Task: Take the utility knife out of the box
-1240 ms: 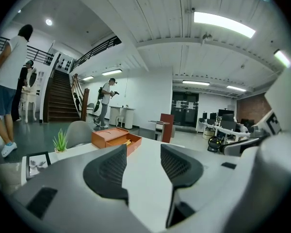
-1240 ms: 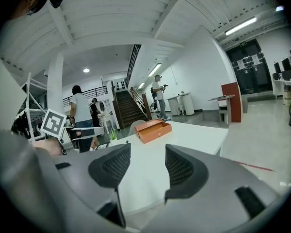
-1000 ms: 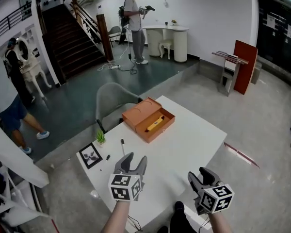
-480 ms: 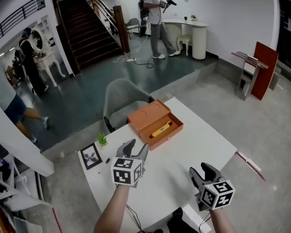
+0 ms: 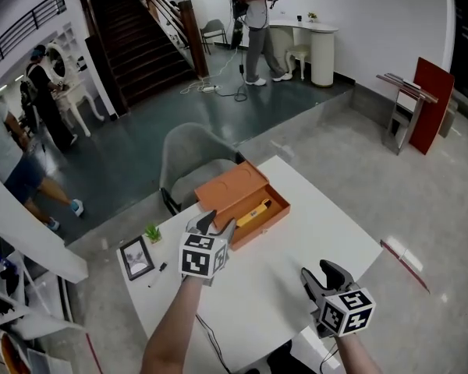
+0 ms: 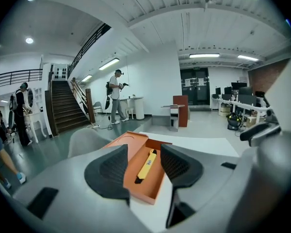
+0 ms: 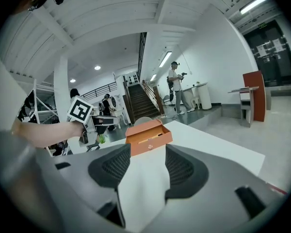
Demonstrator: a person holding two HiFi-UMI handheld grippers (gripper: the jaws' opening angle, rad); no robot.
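Knife (image 6: 146,164) lies in box (image 6: 152,193) just beyond gaping left tongs (image 5: 217,224); right tongs (image 7: 148,154) also apart.

box (image 5: 228,187): orange. utility knife (image 5: 252,212): yellow, dark tip. table (image 5: 296,244): white. left gripper (image 5: 211,224) and right gripper (image 5: 324,274): grey, black textured pads (image 6: 112,171), black-and-white square-marker cubes. picture frame (image 5: 136,257): black. small plant (image 5: 153,232): green.

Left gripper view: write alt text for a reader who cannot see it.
The open jaws of the left tool frame an open orange box on a white table, with a yellow utility knife lying inside it. A staircase and a standing person show behind.
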